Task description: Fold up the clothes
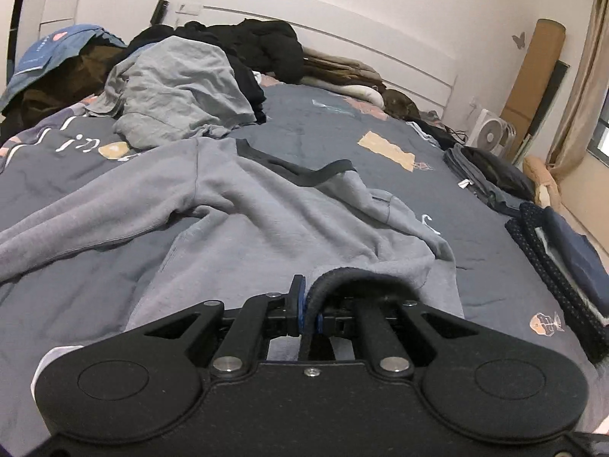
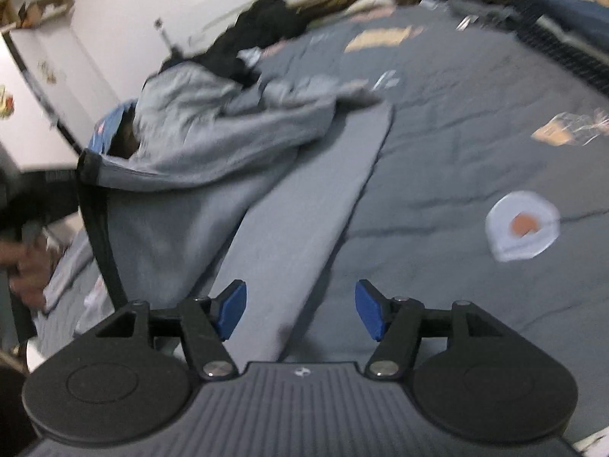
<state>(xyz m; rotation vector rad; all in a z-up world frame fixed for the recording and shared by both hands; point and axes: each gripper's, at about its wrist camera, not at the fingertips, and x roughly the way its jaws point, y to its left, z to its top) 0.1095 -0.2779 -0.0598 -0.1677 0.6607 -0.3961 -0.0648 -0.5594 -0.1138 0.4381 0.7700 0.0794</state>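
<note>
Left wrist view shows our left tongs (image 1: 306, 310) clenched on the dark ribbed hem (image 1: 357, 276) of the grey sweatshirt (image 1: 243, 209), which lies spread and rumpled across the bed (image 1: 327, 129). To fold it well, we judge the hem should be drawn taut and level before laying it over. Our right tongs (image 2: 300, 310) stand released, empty, over a flat sleeve (image 2: 304, 205) without touching it.

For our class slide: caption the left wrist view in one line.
Left claw shut on dark hem of grey sweatshirt spread across bed.
</note>
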